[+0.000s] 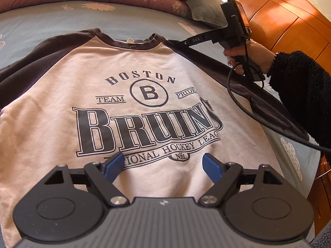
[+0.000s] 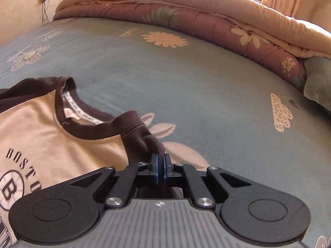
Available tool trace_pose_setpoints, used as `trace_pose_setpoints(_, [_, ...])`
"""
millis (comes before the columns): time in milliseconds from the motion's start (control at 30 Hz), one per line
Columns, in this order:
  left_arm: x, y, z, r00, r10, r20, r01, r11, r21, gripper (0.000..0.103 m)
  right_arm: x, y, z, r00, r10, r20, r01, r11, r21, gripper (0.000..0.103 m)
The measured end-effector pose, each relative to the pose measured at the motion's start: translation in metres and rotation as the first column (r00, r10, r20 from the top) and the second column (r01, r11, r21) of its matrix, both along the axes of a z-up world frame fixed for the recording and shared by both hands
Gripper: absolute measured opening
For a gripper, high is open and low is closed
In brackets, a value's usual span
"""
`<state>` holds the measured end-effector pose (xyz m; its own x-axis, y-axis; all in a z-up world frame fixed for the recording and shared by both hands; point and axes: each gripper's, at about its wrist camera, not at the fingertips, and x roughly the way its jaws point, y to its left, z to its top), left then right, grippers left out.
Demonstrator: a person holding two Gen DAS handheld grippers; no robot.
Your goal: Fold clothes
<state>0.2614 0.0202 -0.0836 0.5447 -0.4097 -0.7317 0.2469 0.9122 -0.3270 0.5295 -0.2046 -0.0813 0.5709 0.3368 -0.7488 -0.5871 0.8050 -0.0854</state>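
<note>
A: Left side first. What's the left gripper point(image 1: 162, 165) doing?

B: Hovering over the lower front of the raglan shirt point(image 1: 62, 103). Blue fingertips point(image 1: 113, 165) spread wide, nothing between them. Released.

A: Shirt position?

B: Lying face up and mostly flat on the blue flowered bedsheet point(image 1: 51, 18). Cream body, dark brown sleeves and collar point(image 1: 132, 46), "BOSTON BRUINS" print point(image 1: 144, 128) readable from the left wrist view. Collar points to the far side, hem toward the near edge.

A: Moving right?

B: The right gripper point(image 2: 161, 161) sits at the shirt's right shoulder, just beside the collar. Its jaws are clenched on a pinch of the dark brown sleeve fabric point(image 2: 149, 142), which is tented up slightly off the sheet. From the left view, a hand point(image 1: 254, 55) in a black fuzzy sleeve point(image 1: 302, 91) grips its handle; a black cable point(image 1: 248, 107) loops down across the shirt's right sleeve.

A: Surroundings?

B: Folded pink floral quilt point(image 2: 186, 18) along the far side of the bed. Orange wooden headboard point(image 1: 289, 18) at far right, sunlit.
</note>
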Motion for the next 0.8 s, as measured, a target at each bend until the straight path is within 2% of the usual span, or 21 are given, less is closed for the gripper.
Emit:
trace_pose_setpoints(100, [0.0,0.001,0.001,1.0,0.001,-0.001,-0.001,1.0,-0.002,0.083,0.009,-0.004,-0.003,0.999,-0.044,-0.021,0.045,0.999,0.028,0.015])
trace_pose_setpoints(233, [0.0,0.003,0.001,1.0,-0.007,-0.002,0.007,1.0,-0.007,0.083,-0.013,-0.03,0.021,0.99,-0.136,-0.027,0.139,0.983,0.119,0.032])
trace_pose_setpoints(300, [0.001,0.004,0.0,1.0,-0.007,0.0,0.007,1.0,-0.012,0.083,-0.031,-0.046,0.03,0.988,-0.145,-0.051,0.151,0.977,0.15,0.047])
trace_pose_setpoints(367, [0.001,0.003,0.0,1.0,-0.007,0.001,0.007,1.0,-0.013,0.084,-0.047,-0.058,0.028,0.984,-0.14,-0.114,0.156,0.977,0.145,0.056])
trace_pose_setpoints(533, [0.004,0.001,0.0,1.0,-0.009,-0.005,0.009,1.0,-0.007,0.086,-0.039,-0.075,-0.007,0.966,-0.213,-0.145,0.229,0.968,0.104,0.056])
trace_pose_setpoints(600, [0.004,0.003,0.001,1.0,-0.003,-0.014,0.003,1.0,-0.017,0.086,-0.033,-0.082,-0.002,0.96,-0.242,-0.14,0.262,0.953,0.151,0.057])
trace_pose_setpoints(733, [0.001,0.005,0.005,1.0,0.004,-0.03,-0.004,1.0,-0.014,0.086,-0.069,-0.103,0.024,0.959,-0.246,-0.14,0.27,0.943,0.194,0.057])
trace_pose_setpoints(800, [-0.004,0.003,0.009,1.0,-0.002,-0.022,0.002,1.0,0.01,0.086,-0.087,-0.113,0.038,0.959,-0.248,-0.14,0.274,0.937,0.216,0.063])
